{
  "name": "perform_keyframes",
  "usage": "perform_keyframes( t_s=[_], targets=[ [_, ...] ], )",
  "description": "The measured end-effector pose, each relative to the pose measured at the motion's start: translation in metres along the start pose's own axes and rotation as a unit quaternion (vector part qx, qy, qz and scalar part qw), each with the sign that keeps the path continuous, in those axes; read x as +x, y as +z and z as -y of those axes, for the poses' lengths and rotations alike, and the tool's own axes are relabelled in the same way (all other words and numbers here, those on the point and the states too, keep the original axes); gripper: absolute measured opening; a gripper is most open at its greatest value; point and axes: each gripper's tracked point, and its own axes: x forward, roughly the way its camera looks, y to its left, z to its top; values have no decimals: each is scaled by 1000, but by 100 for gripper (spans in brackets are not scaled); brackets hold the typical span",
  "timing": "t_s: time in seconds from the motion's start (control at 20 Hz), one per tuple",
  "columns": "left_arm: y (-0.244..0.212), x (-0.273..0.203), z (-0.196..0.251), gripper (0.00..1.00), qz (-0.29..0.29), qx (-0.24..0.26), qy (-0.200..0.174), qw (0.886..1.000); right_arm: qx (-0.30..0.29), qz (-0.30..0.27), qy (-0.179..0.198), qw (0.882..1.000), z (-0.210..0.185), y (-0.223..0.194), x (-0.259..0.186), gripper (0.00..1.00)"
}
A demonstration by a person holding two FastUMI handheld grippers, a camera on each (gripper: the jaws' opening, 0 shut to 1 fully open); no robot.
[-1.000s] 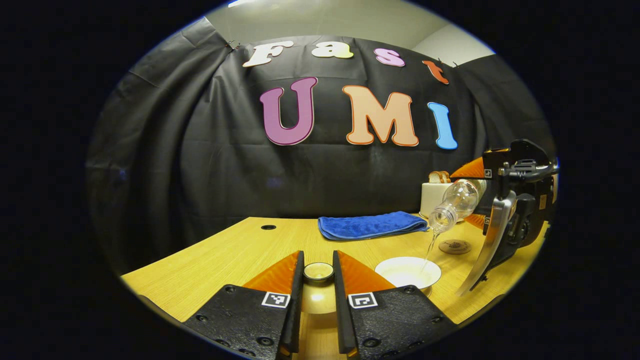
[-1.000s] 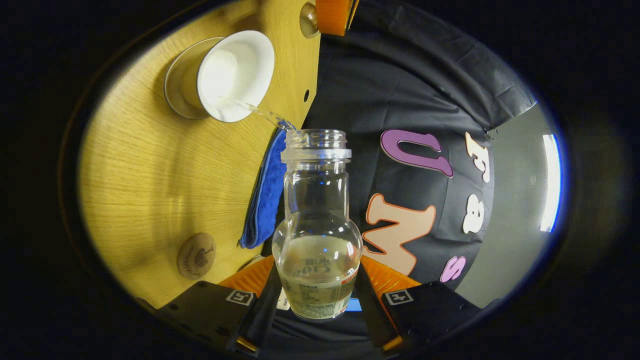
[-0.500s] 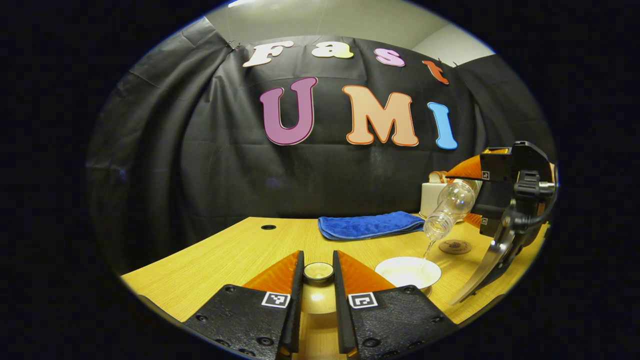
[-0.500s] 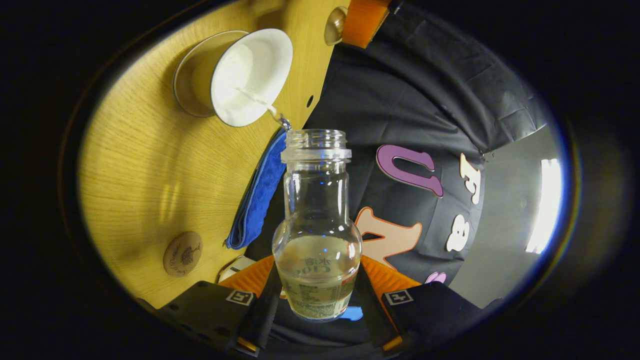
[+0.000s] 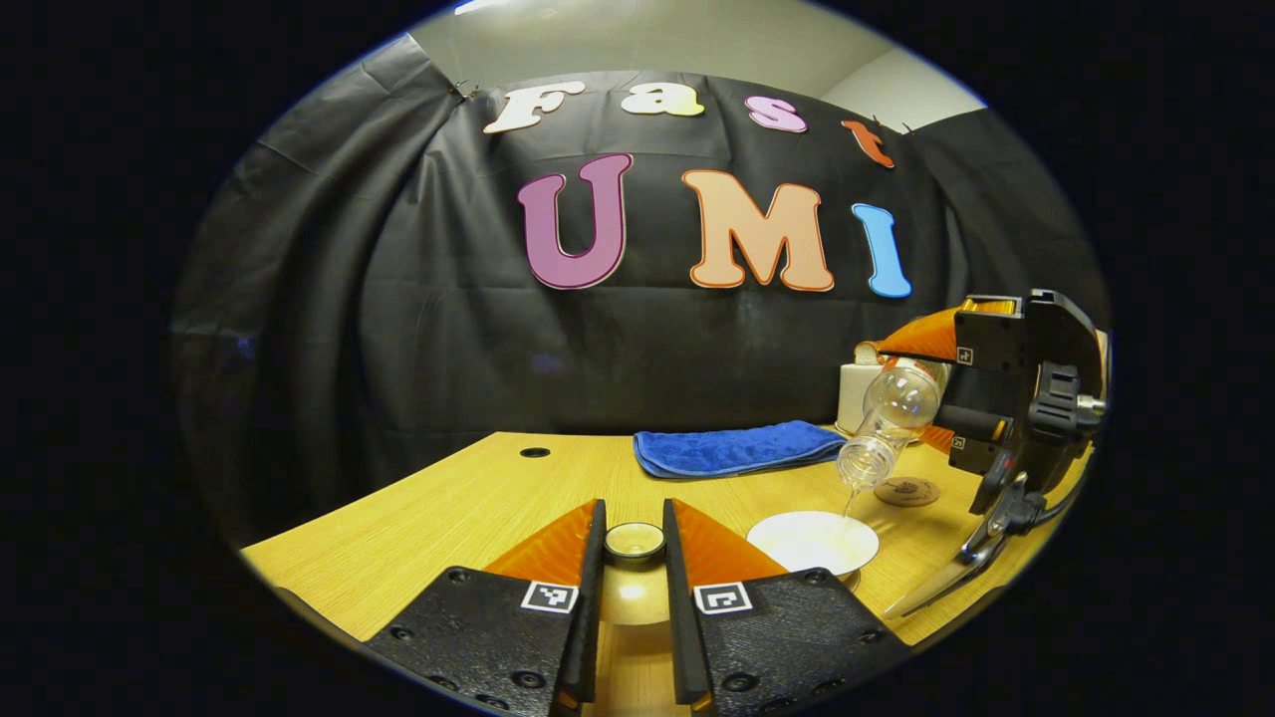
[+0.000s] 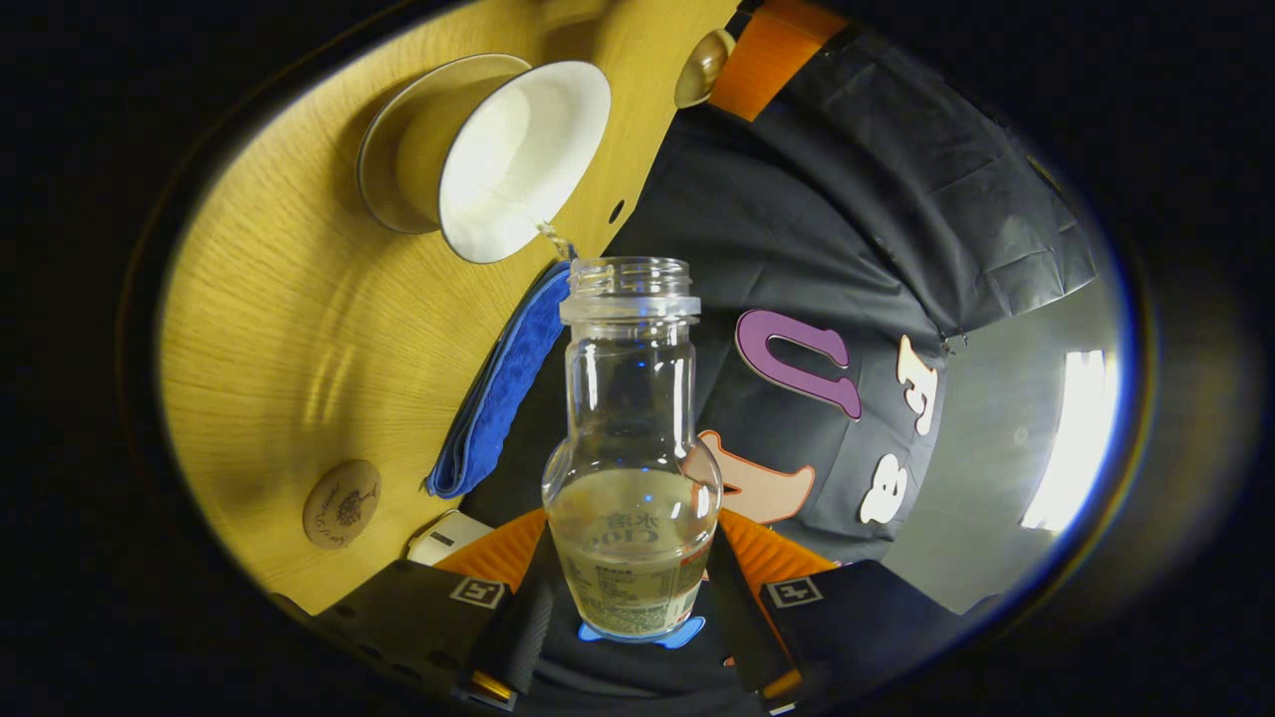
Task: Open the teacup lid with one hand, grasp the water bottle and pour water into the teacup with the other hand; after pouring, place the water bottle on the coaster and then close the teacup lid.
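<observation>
Nearest, the left gripper is clamped on the lid, just left of the open teacup. Above the teacup, the right gripper clamps the tilted bottle, water trickling in. Beyond the teacup: coaster, blue towel.

Table: wood-grain finish, smooth, soft sheen w/ light reflections. Water bottle: clear, glossy, looks like glass or hard plastic, can't tell which; printed label on lower body. Teacup: white, smooth, glossy glaze inside, looks ceramic. Lid: shiny glazed knob. Towel: blue cloth, fuzzy, matt. Coaster: matt, wood-like disc w/ dark motif. Booth wall: black cloth, creased.
</observation>
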Motion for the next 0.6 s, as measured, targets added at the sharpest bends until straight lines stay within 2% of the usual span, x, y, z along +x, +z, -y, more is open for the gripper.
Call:
perform_keyframes(
  t_s=[0.1, 0.3, 0.45, 0.6],
  targets=[
    [0, -1, 0, 27, 0, 0, 0, 1000, -6, 3, -6, 1000, 2, 3, 0, 79],
    [0, 0, -1, 28, 1, 1, 0, 1000, 21, 5, 16, 1000, -9, 9, -1, 78],
    [1, 0, -1, 28, 1, 1, 0, 1000, 80, -5, 52, 995, -30, 7, -4, 80],
    [0, 0, -1, 28, 0, 1, 0, 1000, 163, -25, 81, 983, -48, 0, -9, 81]
  ],
)
